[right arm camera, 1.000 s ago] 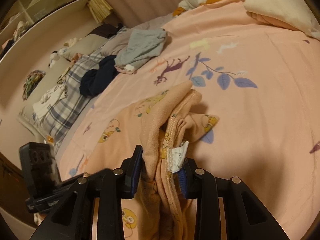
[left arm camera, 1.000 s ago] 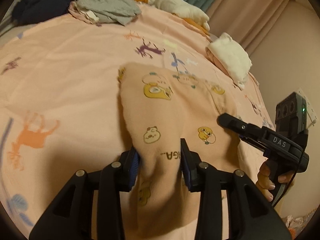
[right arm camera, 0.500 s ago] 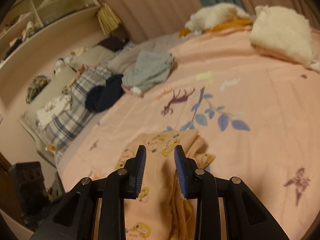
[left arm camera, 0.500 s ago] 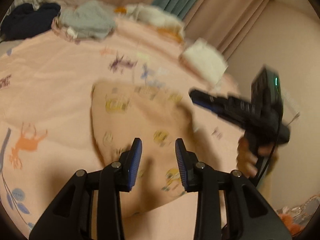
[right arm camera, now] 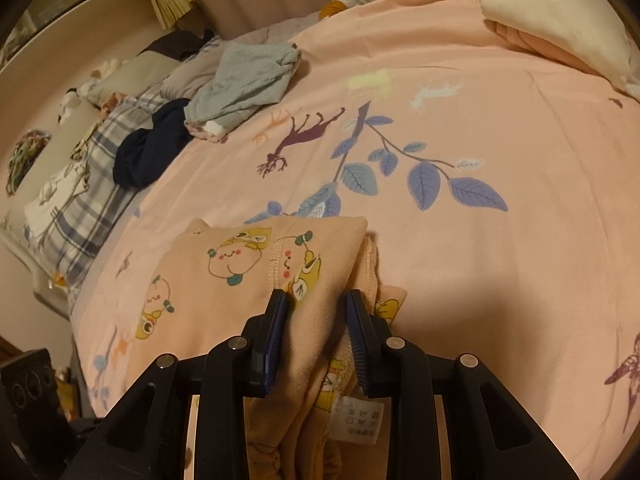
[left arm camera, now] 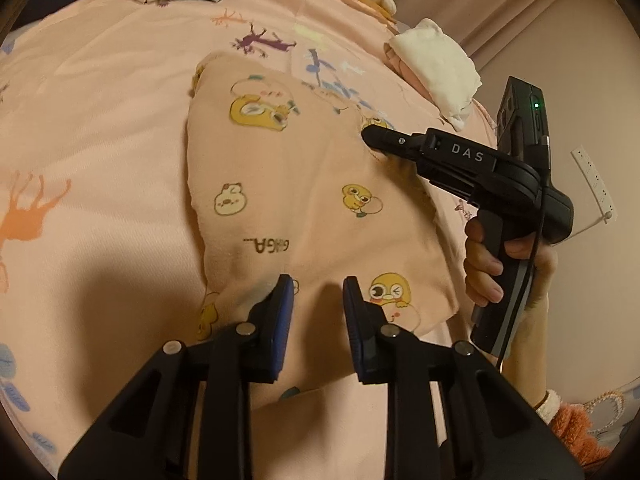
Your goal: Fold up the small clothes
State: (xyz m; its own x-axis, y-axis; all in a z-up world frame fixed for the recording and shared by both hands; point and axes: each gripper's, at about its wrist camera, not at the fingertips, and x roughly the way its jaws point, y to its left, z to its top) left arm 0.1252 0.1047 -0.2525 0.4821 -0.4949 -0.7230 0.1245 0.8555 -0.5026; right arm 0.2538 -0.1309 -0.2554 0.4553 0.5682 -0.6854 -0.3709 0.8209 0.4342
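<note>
Now the folded peach cartoon-print garment (left arm camera: pixel 304 200) is hovered over by both grippers (left arm camera: pixel 316 300) (right arm camera: pixel 316 312), jaws spread (nothing pinched); a careless regrasp could undo the fold.

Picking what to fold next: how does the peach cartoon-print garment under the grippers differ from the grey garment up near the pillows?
The peach cartoon-print garment lies folded, fairly flat, close under both open grippers; the grey garment sits crumpled in a heap far up the bed. The peach one carries cartoon prints and a care label; the grey one looks plain. The peach one rests alone on the bedspread; the grey one overlaps other clothes. Neither is gripped.
</note>
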